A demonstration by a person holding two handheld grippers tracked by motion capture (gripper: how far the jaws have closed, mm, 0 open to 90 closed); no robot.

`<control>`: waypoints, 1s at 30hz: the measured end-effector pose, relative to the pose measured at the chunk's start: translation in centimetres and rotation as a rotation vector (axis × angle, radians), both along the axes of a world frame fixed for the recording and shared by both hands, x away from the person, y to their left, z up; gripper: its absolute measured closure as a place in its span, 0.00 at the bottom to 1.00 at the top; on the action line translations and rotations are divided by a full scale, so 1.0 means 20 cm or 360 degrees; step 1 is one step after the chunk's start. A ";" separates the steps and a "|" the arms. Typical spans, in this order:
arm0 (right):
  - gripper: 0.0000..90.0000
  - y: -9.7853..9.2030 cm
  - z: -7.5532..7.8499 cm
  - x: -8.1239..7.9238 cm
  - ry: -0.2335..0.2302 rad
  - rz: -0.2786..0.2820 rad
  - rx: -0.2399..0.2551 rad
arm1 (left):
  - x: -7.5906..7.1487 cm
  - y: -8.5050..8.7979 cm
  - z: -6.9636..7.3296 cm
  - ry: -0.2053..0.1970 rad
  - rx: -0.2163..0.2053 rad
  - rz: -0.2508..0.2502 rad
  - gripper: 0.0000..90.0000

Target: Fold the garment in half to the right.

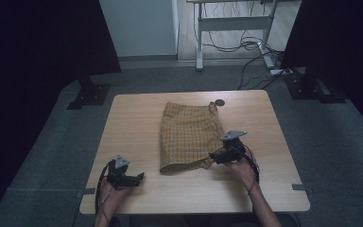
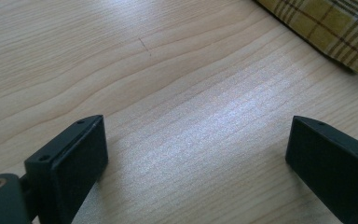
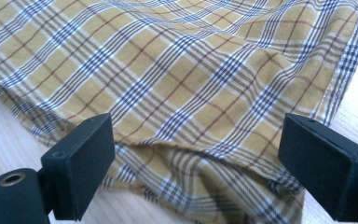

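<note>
My right gripper hovers spread at the yellow plaid folded cloth's near right edge.
My left gripper, jaws apart, rests on the bare light wooden table.

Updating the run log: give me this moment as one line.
left gripper: open, over bare table | right gripper: open, at plaid cloth near corner | cloth: flat, unheld

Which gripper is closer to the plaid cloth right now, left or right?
Right. The right gripper is at the near right corner of the plaid cloth, jaws open over it. The left gripper sits apart on bare table.
</note>
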State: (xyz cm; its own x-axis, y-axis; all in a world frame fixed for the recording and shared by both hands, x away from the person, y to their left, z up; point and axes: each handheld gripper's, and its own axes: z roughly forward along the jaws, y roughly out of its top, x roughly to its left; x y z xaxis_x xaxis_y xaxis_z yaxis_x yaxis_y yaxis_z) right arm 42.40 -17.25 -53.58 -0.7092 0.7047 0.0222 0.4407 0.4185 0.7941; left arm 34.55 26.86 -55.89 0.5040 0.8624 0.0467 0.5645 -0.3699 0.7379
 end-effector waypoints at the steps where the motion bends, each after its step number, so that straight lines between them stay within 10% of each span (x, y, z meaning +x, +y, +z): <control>1: 0.11 0.00 0.00 -0.01 0.0002 0.0001 0.0004 | 0.00 0.00 0.00 0.0000 0.0000 0.0000 0.06; 30: 0.11 -0.19 -0.01 -0.19 -0.0004 -0.0039 0.0052 | 0.00 -0.01 0.00 0.0003 0.0001 0.0015 0.06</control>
State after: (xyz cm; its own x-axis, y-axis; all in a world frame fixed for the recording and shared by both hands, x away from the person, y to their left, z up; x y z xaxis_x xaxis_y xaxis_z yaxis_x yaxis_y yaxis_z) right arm 38.62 -21.06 -53.76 -0.6919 0.7206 0.0439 0.4486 0.3815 0.8082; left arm 34.58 26.73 -55.89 0.4958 0.8672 0.0465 0.5694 -0.3651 0.7366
